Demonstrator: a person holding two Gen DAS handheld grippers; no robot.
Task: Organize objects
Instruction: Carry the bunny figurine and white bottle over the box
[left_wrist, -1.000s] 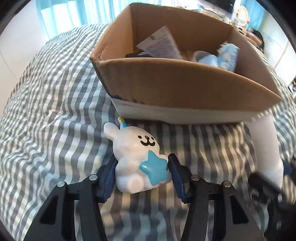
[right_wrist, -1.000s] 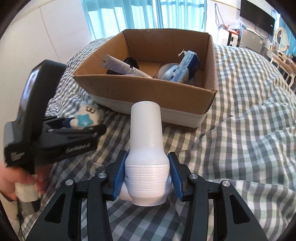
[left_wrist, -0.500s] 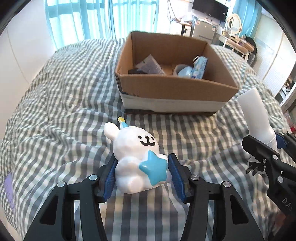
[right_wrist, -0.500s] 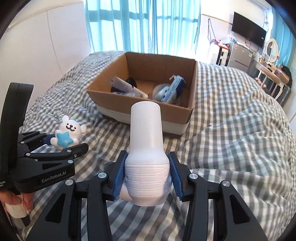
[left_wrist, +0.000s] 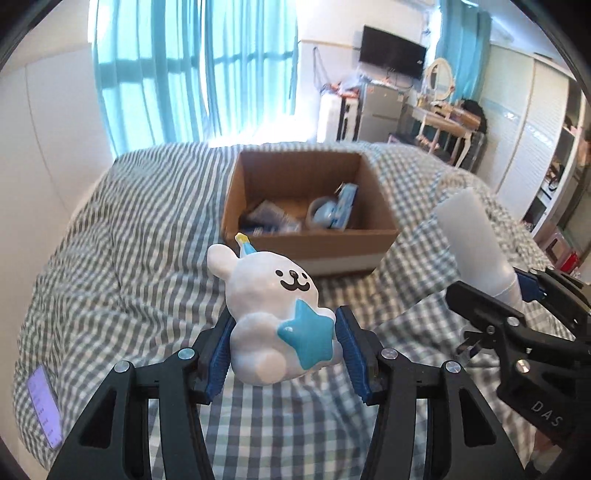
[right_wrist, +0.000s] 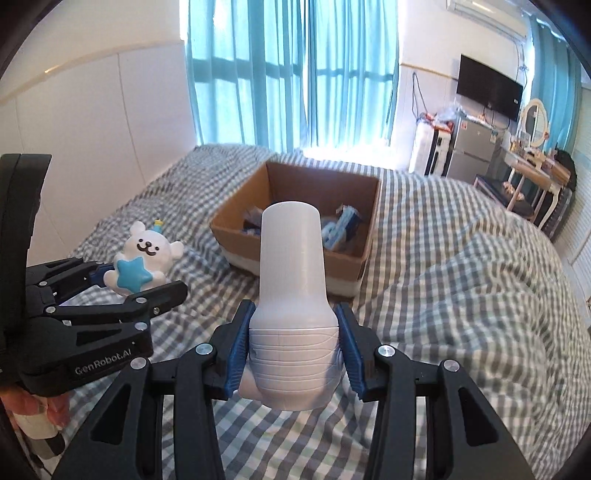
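Grippers pinch both items: left gripper (left_wrist: 284, 345) the upright bear figurine (left_wrist: 273, 314), right gripper (right_wrist: 293, 354) the white bottle (right_wrist: 291, 291), long axis pointing toward the cardboard box (right_wrist: 365, 236).

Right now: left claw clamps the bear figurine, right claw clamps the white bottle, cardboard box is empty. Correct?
Not quite: the cardboard box is not empty; the left wrist view shows blue and white items inside. The left claw does clamp the bear figurine, the right claw the white bottle.

Both wrist-mounted, angled down along the fingers from above the bed (left_wrist: 122, 229). Shared: cardboard box (left_wrist: 306, 245) ahead. Each catching the other gripper at frame edge.
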